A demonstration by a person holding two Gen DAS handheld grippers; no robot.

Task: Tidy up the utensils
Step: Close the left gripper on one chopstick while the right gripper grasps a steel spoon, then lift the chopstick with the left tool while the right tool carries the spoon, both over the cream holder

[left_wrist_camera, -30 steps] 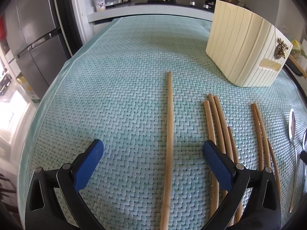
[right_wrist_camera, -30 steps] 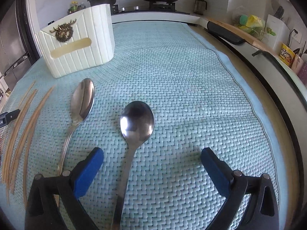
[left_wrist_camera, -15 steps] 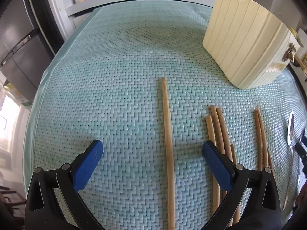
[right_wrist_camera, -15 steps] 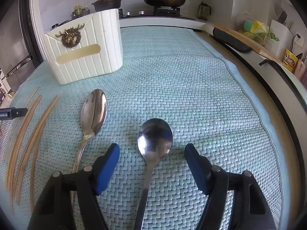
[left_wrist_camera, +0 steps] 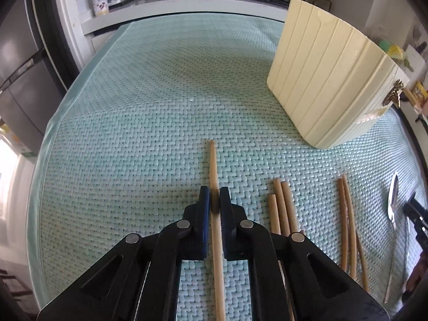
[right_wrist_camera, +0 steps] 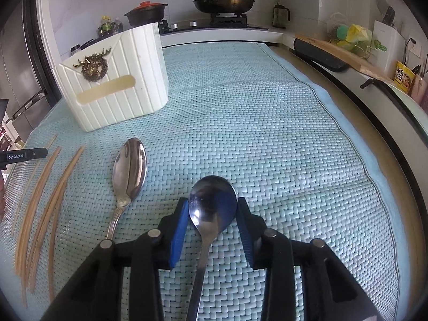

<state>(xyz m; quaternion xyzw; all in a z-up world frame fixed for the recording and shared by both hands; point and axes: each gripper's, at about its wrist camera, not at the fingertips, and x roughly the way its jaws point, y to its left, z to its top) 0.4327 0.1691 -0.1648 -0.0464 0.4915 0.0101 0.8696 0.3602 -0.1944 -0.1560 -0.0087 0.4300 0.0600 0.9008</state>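
My left gripper (left_wrist_camera: pixel 214 195) is shut on a single wooden chopstick (left_wrist_camera: pixel 212 165), which lies lengthwise on the green woven mat (left_wrist_camera: pixel 133 133) and runs back between the jaws. Several more chopsticks (left_wrist_camera: pixel 283 206) lie to its right. In the right wrist view, my right gripper (right_wrist_camera: pixel 213 206) has its jaws closing on the bowl of a steel spoon (right_wrist_camera: pixel 212 200), and both blue pads (right_wrist_camera: pixel 179 230) touch the bowl's sides. A second spoon (right_wrist_camera: pixel 131 168) lies to the left of it. The cream ribbed utensil holder (right_wrist_camera: pixel 117 80) with a brass deer emblem stands upright at the back.
The mat's right edge (right_wrist_camera: pixel 347 139) borders a counter rim with a cutting board and bags behind it. A stove with a black pan (right_wrist_camera: pixel 223 2) and a pot stands at the far end. A grey fridge (left_wrist_camera: pixel 18 67) and spice jars (left_wrist_camera: pixel 100 2) are at the far left.
The left gripper moved forward over the single chopstick and shut on it. The right gripper moved up to the spoon's bowl and its jaws narrowed from wide to touching it.
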